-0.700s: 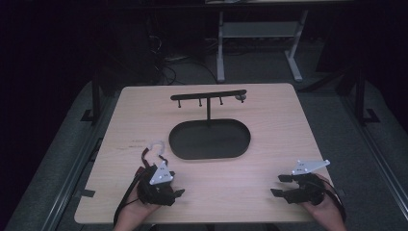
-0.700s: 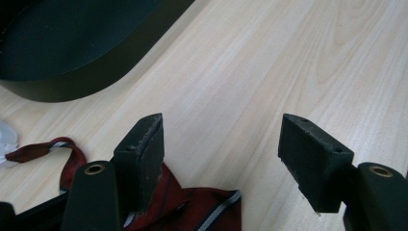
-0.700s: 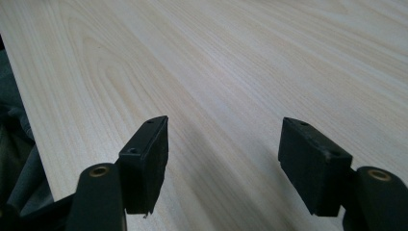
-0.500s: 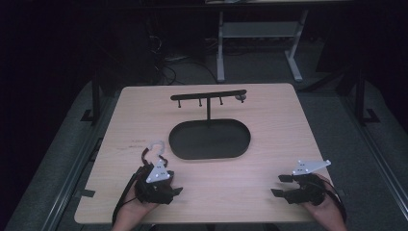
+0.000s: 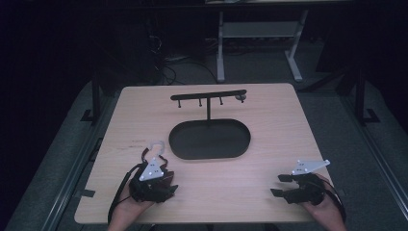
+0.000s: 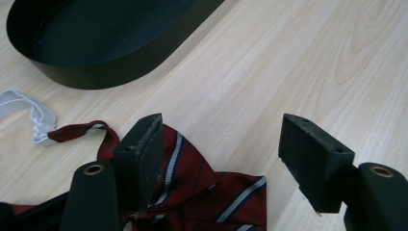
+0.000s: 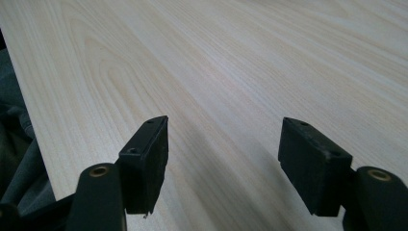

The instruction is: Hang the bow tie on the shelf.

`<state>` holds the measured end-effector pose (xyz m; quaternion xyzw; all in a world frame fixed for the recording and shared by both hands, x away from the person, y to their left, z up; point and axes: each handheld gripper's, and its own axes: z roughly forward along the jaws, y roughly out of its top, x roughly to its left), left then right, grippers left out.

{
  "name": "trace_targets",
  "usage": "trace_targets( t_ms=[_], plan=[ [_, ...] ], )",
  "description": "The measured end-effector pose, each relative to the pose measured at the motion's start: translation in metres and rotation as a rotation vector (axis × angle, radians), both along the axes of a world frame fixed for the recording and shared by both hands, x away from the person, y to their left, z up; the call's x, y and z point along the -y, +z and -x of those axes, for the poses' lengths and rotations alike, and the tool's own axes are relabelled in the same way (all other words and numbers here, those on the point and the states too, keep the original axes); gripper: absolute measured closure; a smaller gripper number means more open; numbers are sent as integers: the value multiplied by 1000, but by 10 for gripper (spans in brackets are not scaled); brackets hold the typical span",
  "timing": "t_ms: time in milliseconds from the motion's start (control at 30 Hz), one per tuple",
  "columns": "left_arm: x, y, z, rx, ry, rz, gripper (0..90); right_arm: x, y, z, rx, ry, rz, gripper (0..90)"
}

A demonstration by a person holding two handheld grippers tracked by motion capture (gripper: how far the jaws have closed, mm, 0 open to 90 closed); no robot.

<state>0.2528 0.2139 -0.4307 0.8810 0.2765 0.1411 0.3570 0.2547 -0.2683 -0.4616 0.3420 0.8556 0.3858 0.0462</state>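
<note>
A dark red tie (image 6: 192,192) with grey and navy stripes lies flat on the wooden table (image 5: 269,120), its white elastic neck strap (image 6: 24,108) (image 5: 156,143) curling toward the black oval tray (image 5: 209,139) (image 6: 110,72). My left gripper (image 5: 155,161) (image 6: 221,139) hovers just above the tie with both jaws wide apart; the left fingertip (image 6: 144,144) is over the fabric and the other is over bare wood. Near the front right corner, my right gripper (image 5: 279,185) (image 7: 223,139) stands open over bare wood, holding nothing.
A black T-shaped stand (image 5: 208,96) with several small hooks under its bar rises from the back of the tray; a small pale object sits at the bar's right end. Beyond the table are a dark floor, cables and a white desk frame (image 5: 260,33).
</note>
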Motion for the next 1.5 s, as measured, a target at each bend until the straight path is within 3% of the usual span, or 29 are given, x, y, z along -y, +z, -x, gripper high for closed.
trace_targets(
  t_ms=[400,500,933,1300,1500],
  plan=[
    [-7,6,-3,12,3,0,328,-2,2,2,7,4,-2,343],
    [-9,9,-3,17,15,15,325,-1,2,3,8,-1,-6,343],
    [-22,21,-12,40,47,12,332,-1,4,3,12,-10,-12,343],
    [-35,24,-27,29,84,-6,349,-2,5,4,12,-11,-13,343],
    [-41,23,-36,33,107,6,354,-2,5,4,18,-6,-11,343]
  ],
)
